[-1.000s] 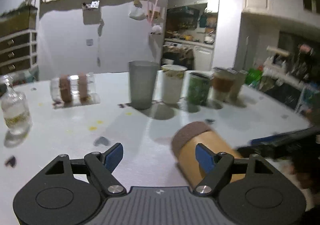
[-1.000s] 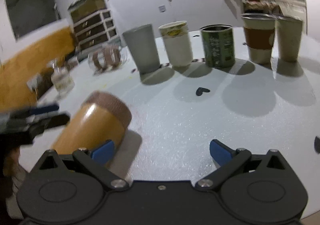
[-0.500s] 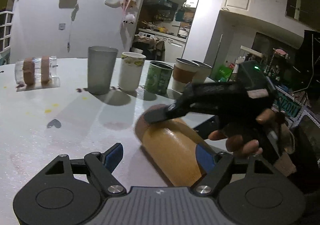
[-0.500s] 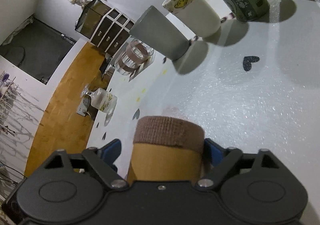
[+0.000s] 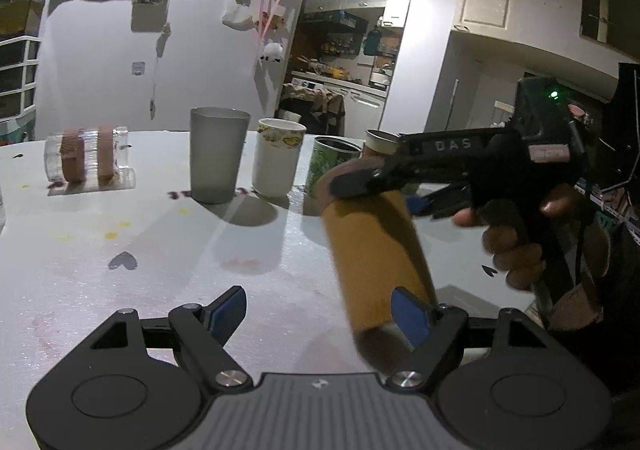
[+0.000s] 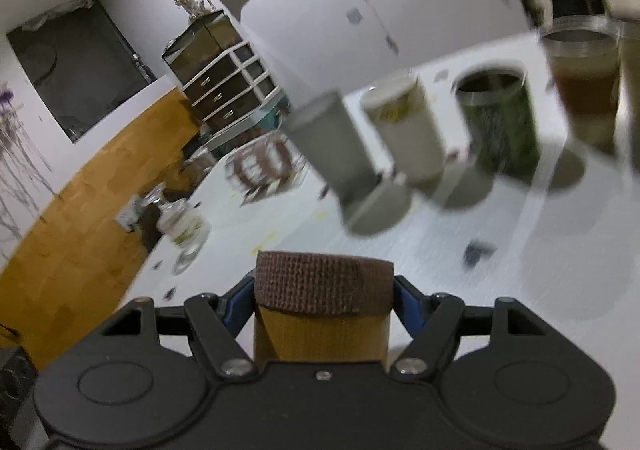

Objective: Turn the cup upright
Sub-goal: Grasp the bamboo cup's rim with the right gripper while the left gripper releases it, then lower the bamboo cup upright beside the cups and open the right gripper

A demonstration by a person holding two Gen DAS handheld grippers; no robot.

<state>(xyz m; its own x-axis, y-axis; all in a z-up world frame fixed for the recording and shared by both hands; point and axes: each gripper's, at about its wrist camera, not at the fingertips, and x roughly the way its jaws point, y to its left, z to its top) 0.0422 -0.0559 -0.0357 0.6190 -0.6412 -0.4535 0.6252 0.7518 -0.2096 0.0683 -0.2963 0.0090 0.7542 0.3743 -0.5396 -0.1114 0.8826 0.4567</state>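
The tan cup [image 5: 376, 250] with a brown band at its end is held in the air over the white table [image 5: 120, 234], tilted with its banded end up. My right gripper [image 5: 384, 186] is shut on the cup's banded end. The right wrist view shows the cup [image 6: 322, 314] clamped between the blue pads of the right gripper [image 6: 322, 304]. My left gripper [image 5: 320, 314] is open and empty, low over the table, with the cup's lower end just beside its right finger.
A row of upright cups stands at the back: a grey cup [image 5: 218, 154], a white cup [image 5: 278, 156], a green can [image 5: 332, 166] and a brown-sleeved paper cup [image 6: 584, 86]. A clear glass [image 5: 86, 160] lies on its side at the left.
The right gripper closed on the lying cup's banded end, lifted it off the table and tilted it toward vertical. The left gripper stayed open.
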